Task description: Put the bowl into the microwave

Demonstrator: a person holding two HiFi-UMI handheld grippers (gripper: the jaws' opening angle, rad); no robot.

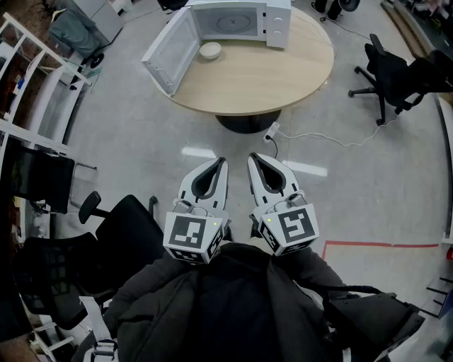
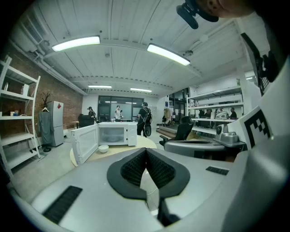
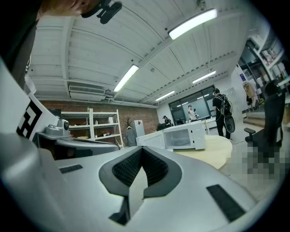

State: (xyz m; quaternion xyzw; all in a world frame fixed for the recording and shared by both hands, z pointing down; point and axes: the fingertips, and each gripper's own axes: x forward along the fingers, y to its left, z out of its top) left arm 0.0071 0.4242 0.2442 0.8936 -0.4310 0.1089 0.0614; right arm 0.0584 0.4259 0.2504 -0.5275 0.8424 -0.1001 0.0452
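Head view: held the left gripper point(image 1: 221, 161) and right gripper point(image 1: 253, 157) side by side above the floor, well apart from the round table point(image 1: 283, 78). Found the bowl point(image 1: 210, 50) on that table, just outside the open microwave point(image 1: 241, 21), beside its door point(image 1: 172, 51).

Left gripper view: showed jaws pressed together, empty, with the bowl point(image 2: 103, 148) far ahead.

Right gripper view: likewise closed on nothing, with the microwave point(image 3: 181, 137) beyond.

White bowl point(image 1: 210, 50), white microwave point(image 1: 241, 21), pale wood table point(image 1: 262, 78)
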